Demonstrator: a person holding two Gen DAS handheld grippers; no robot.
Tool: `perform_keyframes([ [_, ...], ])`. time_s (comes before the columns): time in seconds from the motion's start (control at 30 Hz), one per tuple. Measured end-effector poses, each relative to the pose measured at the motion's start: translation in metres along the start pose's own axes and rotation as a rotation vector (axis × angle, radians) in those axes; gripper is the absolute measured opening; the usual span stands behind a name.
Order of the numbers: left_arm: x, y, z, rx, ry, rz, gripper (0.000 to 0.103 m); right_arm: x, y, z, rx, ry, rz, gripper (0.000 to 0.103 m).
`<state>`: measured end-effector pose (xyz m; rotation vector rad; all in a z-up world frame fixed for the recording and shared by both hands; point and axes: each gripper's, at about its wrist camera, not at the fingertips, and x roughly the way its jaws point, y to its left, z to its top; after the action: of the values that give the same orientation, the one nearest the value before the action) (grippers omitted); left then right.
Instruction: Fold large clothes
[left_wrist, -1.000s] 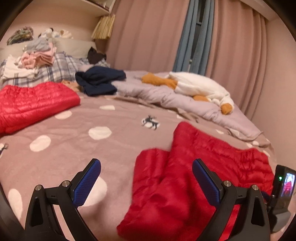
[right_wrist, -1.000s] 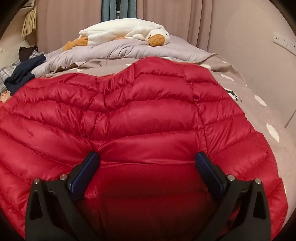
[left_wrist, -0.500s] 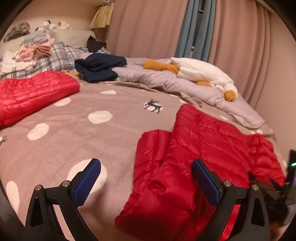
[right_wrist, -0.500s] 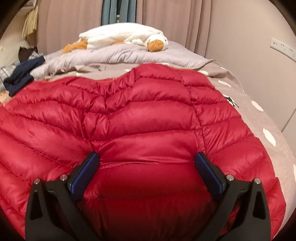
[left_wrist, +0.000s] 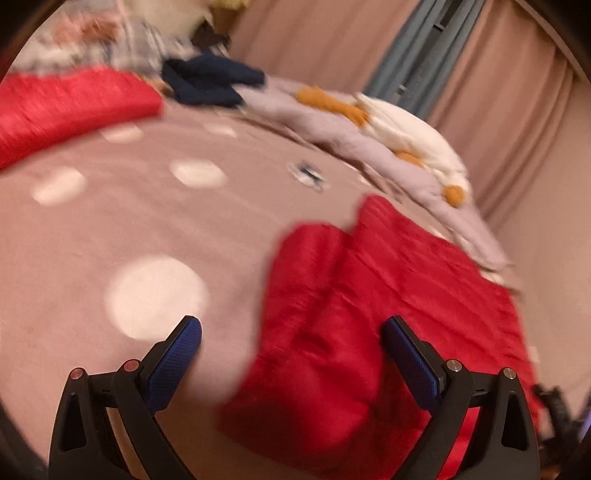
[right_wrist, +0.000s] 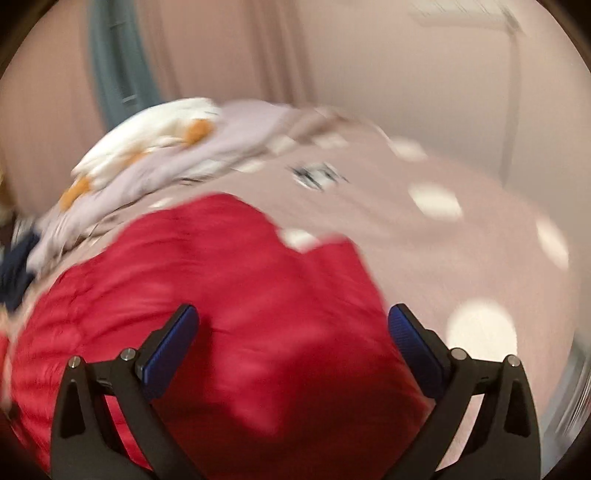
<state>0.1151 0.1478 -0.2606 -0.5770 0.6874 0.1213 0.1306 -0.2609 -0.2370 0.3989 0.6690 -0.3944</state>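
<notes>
A red quilted down jacket (left_wrist: 388, 295) lies partly folded on the bed, its sleeve edge running toward me in the left wrist view. My left gripper (left_wrist: 291, 354) is open and empty, hovering over the jacket's left edge. In the right wrist view the same jacket (right_wrist: 221, 295) fills the lower left. My right gripper (right_wrist: 293, 347) is open and empty just above its right part. Both views are motion-blurred.
The bed has a pink spread with white dots (left_wrist: 155, 291). A second red jacket (left_wrist: 66, 107) lies far left, with a navy garment (left_wrist: 210, 81) and a clothes pile behind. A lilac duvet with a white plush goose (left_wrist: 413, 133) lies at the back. A wall (right_wrist: 424, 74) stands right.
Both grippers have swung: the left view has tilted and moved closer to the jacket's edge, the right view has turned rightward so the jacket sits lower left. Both stay open.
</notes>
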Motion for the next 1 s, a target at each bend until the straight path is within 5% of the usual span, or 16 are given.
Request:
perform_keyframes([
  [0.07,0.016,0.002,-0.004,-0.097,0.100,-0.116,0.099,0.006,-0.026,-0.003,0.157,0.052,0.043,0.102],
  [0.17,0.024,0.001,-0.010,-0.150,0.102,-0.107,0.101,0.014,-0.035,-0.009,0.236,0.090,0.067,0.103],
  [0.27,0.028,-0.002,-0.009,-0.183,0.122,-0.159,0.101,0.029,-0.035,-0.018,0.370,0.197,0.244,0.103],
  [0.53,0.035,0.013,-0.005,-0.249,0.238,-0.422,0.101,0.035,-0.046,-0.036,0.744,0.210,0.557,0.103],
  [0.7,0.042,0.008,-0.002,-0.237,0.263,-0.384,0.101,0.036,-0.026,-0.031,0.616,0.271,0.539,0.102],
  [0.9,0.038,0.001,-0.007,-0.203,0.173,-0.304,0.101,0.029,-0.011,-0.033,0.556,0.206,0.495,0.101],
  [1.0,0.024,0.019,-0.008,-0.267,0.133,-0.313,0.100,0.031,-0.018,-0.023,0.494,0.217,0.459,0.096],
])
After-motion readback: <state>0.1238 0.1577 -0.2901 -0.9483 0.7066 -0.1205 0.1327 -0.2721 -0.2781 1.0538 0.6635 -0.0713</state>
